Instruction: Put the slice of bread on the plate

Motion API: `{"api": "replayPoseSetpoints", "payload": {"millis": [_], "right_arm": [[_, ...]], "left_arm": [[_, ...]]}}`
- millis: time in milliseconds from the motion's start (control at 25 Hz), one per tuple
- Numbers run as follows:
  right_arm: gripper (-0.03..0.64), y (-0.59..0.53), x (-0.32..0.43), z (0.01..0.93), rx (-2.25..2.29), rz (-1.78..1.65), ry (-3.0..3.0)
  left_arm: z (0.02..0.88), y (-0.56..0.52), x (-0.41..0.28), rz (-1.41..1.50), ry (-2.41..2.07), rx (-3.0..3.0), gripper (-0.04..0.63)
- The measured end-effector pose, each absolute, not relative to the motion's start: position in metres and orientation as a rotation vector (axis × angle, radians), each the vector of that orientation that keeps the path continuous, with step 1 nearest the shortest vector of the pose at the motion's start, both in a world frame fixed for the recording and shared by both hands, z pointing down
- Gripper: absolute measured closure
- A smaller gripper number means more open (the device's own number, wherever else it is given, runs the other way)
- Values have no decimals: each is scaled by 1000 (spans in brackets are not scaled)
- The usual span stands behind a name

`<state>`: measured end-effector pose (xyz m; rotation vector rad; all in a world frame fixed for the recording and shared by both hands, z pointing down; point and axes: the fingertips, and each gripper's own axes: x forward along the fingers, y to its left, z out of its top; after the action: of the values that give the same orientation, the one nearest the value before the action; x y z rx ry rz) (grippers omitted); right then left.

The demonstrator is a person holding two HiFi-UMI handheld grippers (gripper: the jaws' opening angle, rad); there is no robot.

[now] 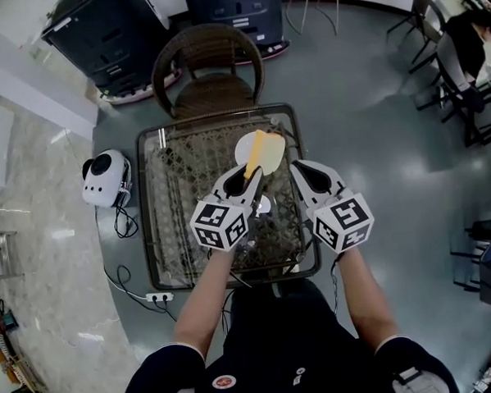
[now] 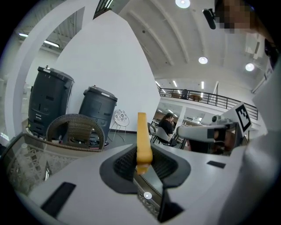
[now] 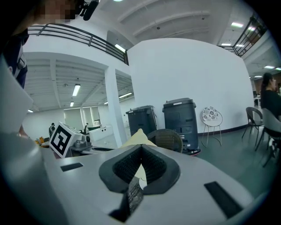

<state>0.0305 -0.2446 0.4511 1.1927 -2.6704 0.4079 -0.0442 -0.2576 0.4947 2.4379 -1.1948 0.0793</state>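
Note:
A slice of bread (image 1: 266, 153) with an orange-brown crust is held on edge, up in the air, over a white plate (image 1: 242, 149) on the glass-topped wicker table (image 1: 150, 206). My left gripper (image 1: 252, 174) is shut on the slice's lower end. In the left gripper view the bread (image 2: 142, 134) stands upright between the pads of that gripper (image 2: 141, 163). Beside it on the right, my right gripper (image 1: 297, 167) has its tips together and holds nothing. In the right gripper view the pads (image 3: 139, 149) meet, and the bread's corner (image 3: 137, 137) shows just beyond them.
A wicker chair (image 1: 208, 70) stands at the table's far side, with two dark bins (image 1: 110, 34) behind it. On the floor to the left are a white appliance (image 1: 105, 178) and a power strip (image 1: 159, 297). A small white round thing (image 1: 263, 204) lies under the left gripper.

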Motion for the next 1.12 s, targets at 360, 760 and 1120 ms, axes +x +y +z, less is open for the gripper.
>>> {"api": "replayPoseSetpoints", "payload": {"millis": [360, 760, 1120], "right_arm": [[609, -267, 31, 492, 1229, 479, -2573], [609, -279, 24, 516, 1236, 533, -2518], [609, -287, 18, 526, 1228, 555, -2497]], "left_arm": [[561, -298, -48, 67, -1097, 2302, 506], [618, -315, -50, 97, -1040, 2166, 506], [643, -323, -56, 87, -1022, 2078, 506]]}}
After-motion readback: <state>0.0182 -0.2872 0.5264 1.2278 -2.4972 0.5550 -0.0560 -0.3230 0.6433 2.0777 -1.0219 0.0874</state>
